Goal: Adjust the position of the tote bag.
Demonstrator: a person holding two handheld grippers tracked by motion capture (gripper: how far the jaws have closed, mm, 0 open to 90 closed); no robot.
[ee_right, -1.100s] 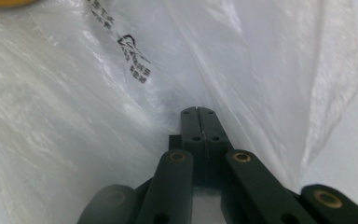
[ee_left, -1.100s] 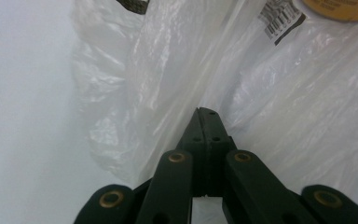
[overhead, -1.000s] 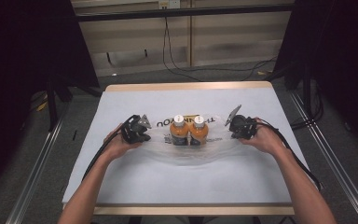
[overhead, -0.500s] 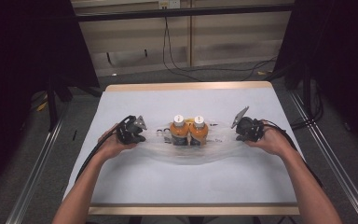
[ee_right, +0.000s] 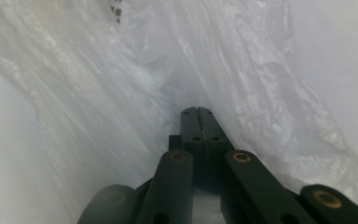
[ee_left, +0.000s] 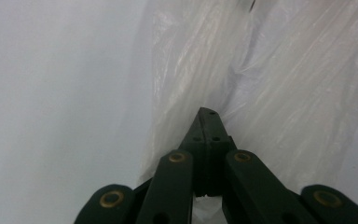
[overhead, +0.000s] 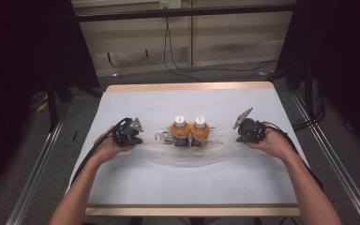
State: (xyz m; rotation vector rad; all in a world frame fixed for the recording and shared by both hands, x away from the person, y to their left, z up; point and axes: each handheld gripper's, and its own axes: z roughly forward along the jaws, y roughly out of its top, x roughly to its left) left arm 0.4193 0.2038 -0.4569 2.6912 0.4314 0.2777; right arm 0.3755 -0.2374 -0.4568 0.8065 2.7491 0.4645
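Observation:
A clear plastic bag (overhead: 187, 155) lies stretched across the middle of the white table. Two orange bottles with white caps (overhead: 180, 131) (overhead: 200, 130) stand upright side by side at its centre; whether they are inside the film or on it I cannot tell. My left gripper (overhead: 137, 137) is shut on the bag's left end, and in the left gripper view the film (ee_left: 279, 93) fans out from the closed tips of the left gripper (ee_left: 206, 114). My right gripper (overhead: 238, 138) is shut on the right end, with film (ee_right: 121, 93) spreading away from the right gripper's tips (ee_right: 197, 112).
A small metal piece (overhead: 161, 137) lies by the left bottle, within the bag's outline. The table's wooden far edge (overhead: 187, 86) and near edge (overhead: 192, 210) frame the white cover. Dark stands and floor cables sit beyond the table.
Both hands have drifted slightly outward, away from the bottles, and the bag looks pulled a little flatter between them. The bottles have stayed put.

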